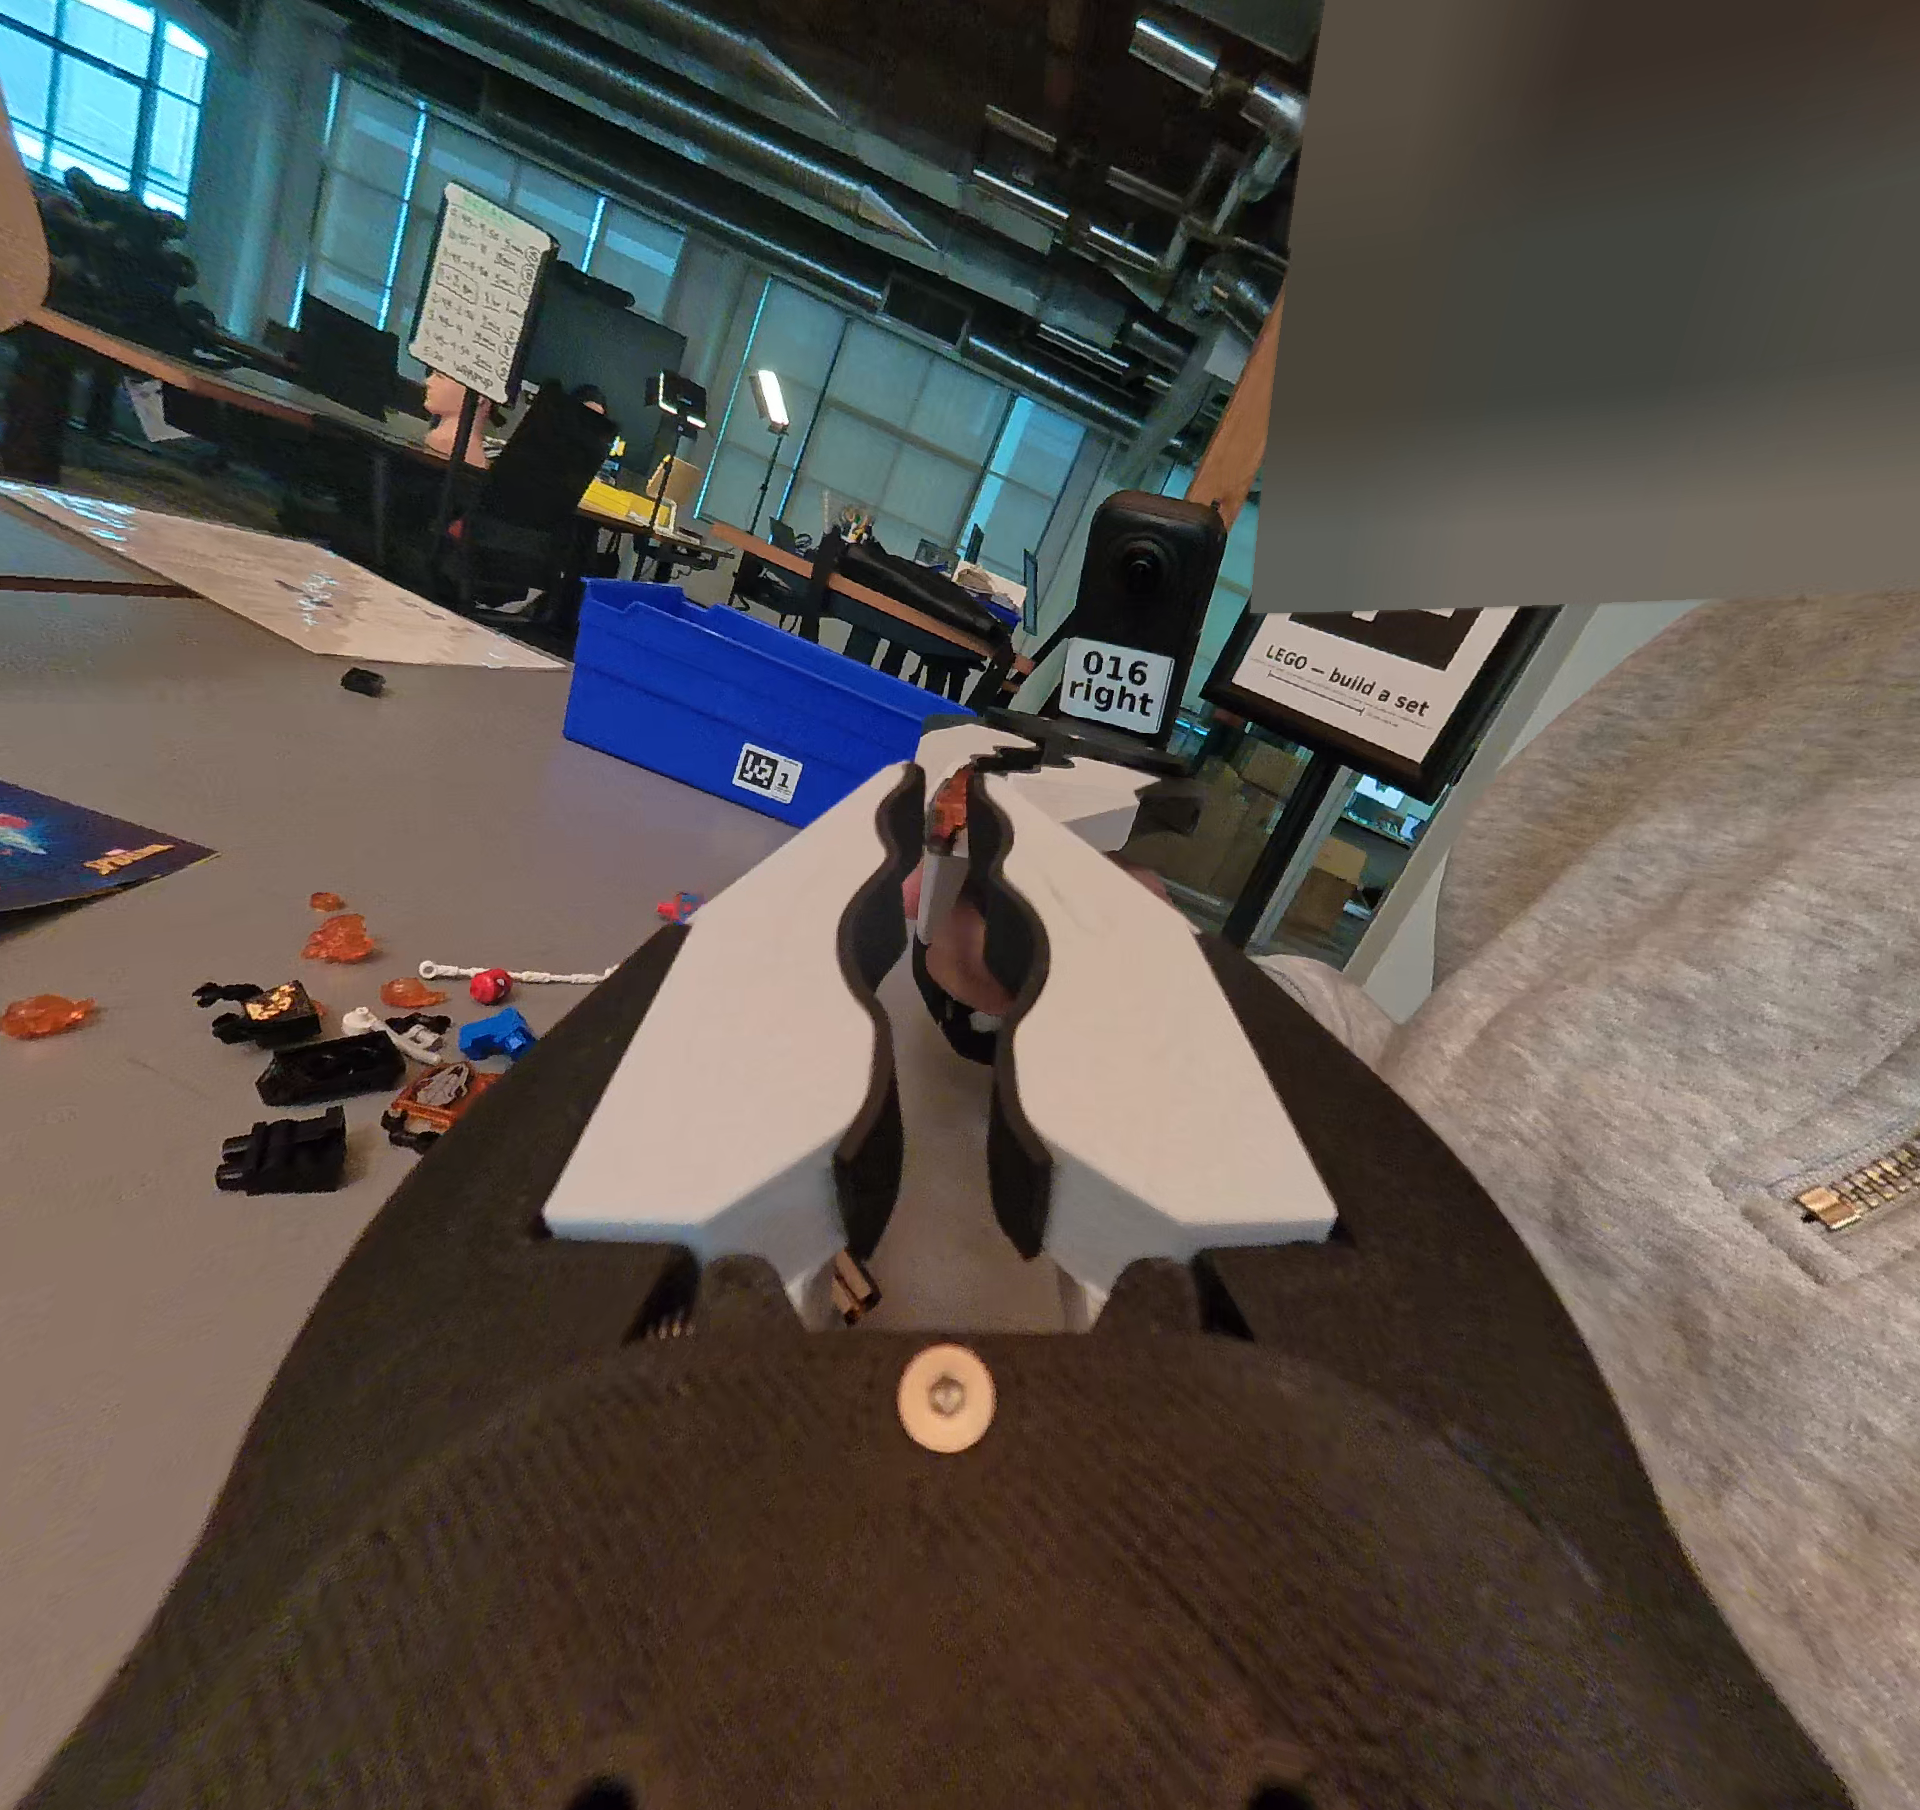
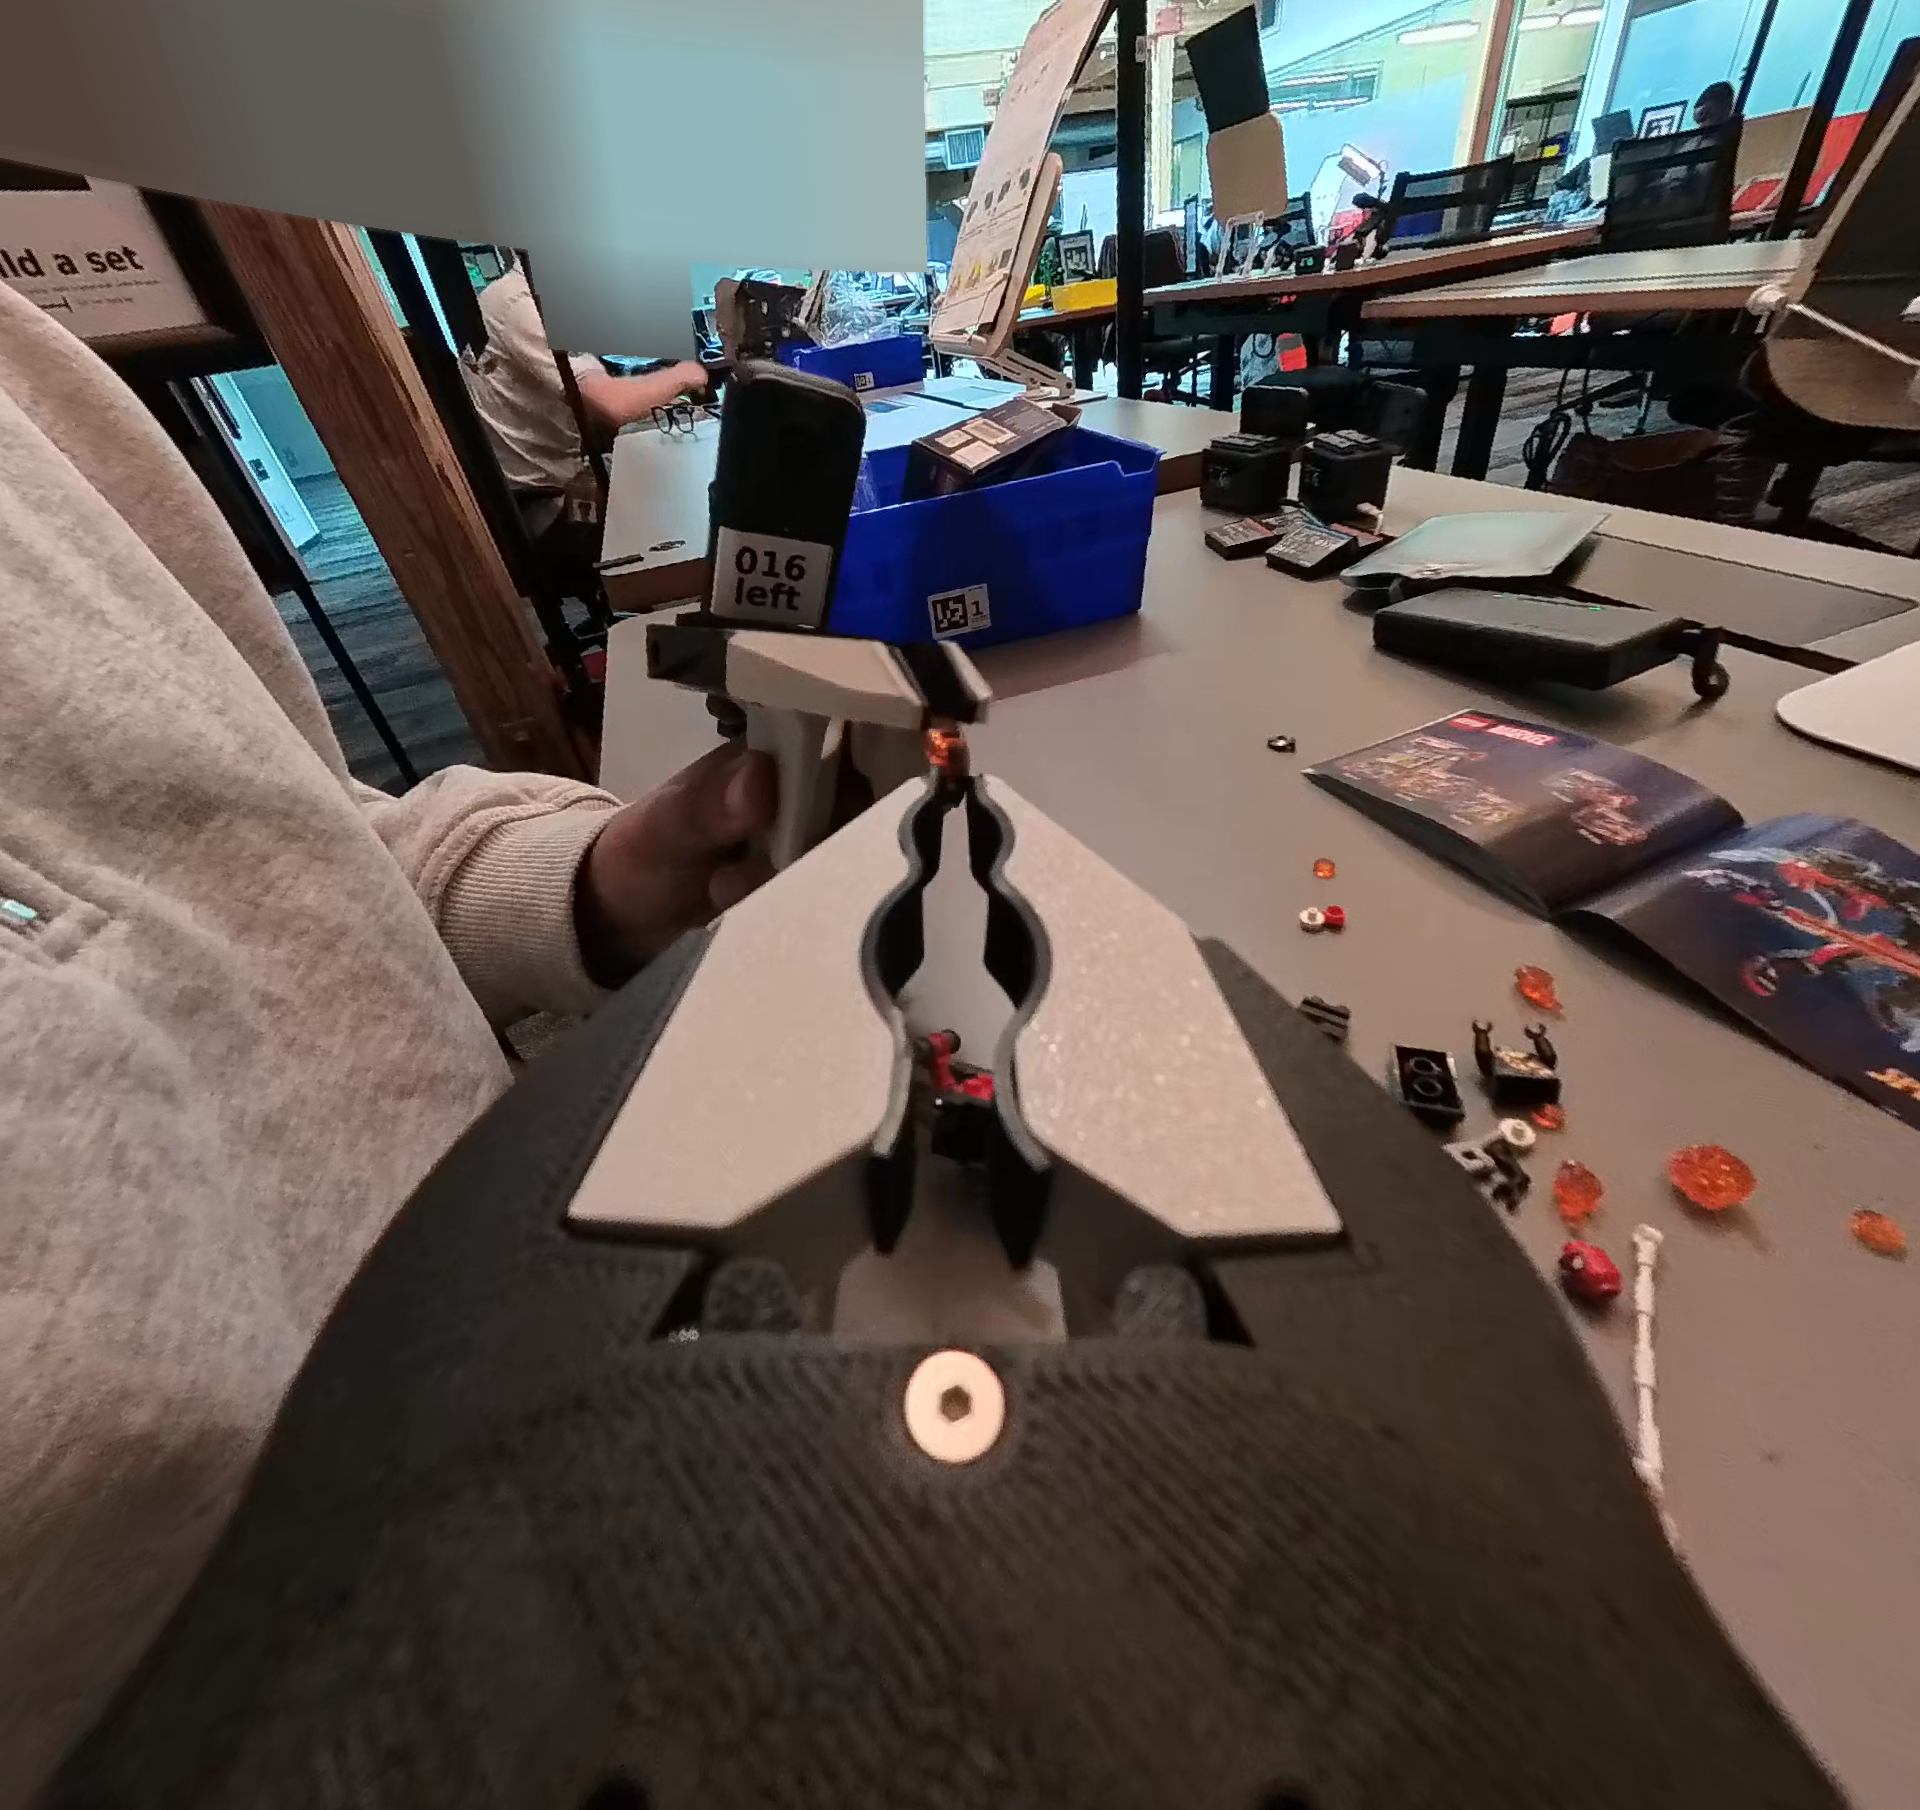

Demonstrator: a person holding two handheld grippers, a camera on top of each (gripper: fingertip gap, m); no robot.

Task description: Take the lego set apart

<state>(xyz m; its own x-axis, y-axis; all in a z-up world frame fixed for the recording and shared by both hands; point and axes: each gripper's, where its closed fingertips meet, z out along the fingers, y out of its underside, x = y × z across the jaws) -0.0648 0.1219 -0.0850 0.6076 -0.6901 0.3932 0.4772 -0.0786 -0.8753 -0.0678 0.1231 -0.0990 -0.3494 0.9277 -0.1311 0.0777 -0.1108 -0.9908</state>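
Here, in the left wrist view, the left gripper [image 1: 951, 815] is seen nearly closed, its tips pinched on a small orange translucent lego piece [image 1: 947, 810] held above the bench [image 1: 156, 1293]. The right gripper [image 1: 1023, 758] is met tip to tip from the far side, closed on the same piece. Loose lego parts [image 1: 312, 1064], black, orange, blue and red, are scattered near the bench's left edge, beside a white string piece [image 1: 520, 975]. A blue bin [image 1: 717, 700] is set farther back, and a booklet [image 1: 83, 851] is cut by the left edge of the view. A grey sleeve [image 1: 1662, 1033] fills the right side.

In the right wrist view, the right gripper [image 2: 951, 792] is shown closed to a narrow gap at its tips, clamped on the lower, dark end of the orange translucent lego piece [image 2: 943, 748]. The left gripper [image 2: 940, 711] is pinched on the upper end, and is held by a hand [image 2: 675, 851]. The piece is kept in the air, clear of the bench [image 2: 1143, 825]. An open booklet [image 2: 1621, 856] lies toward the right edge, with loose lego parts [image 2: 1538, 1116] just in front of it. The blue bin [image 2: 997, 545] stands at the back.
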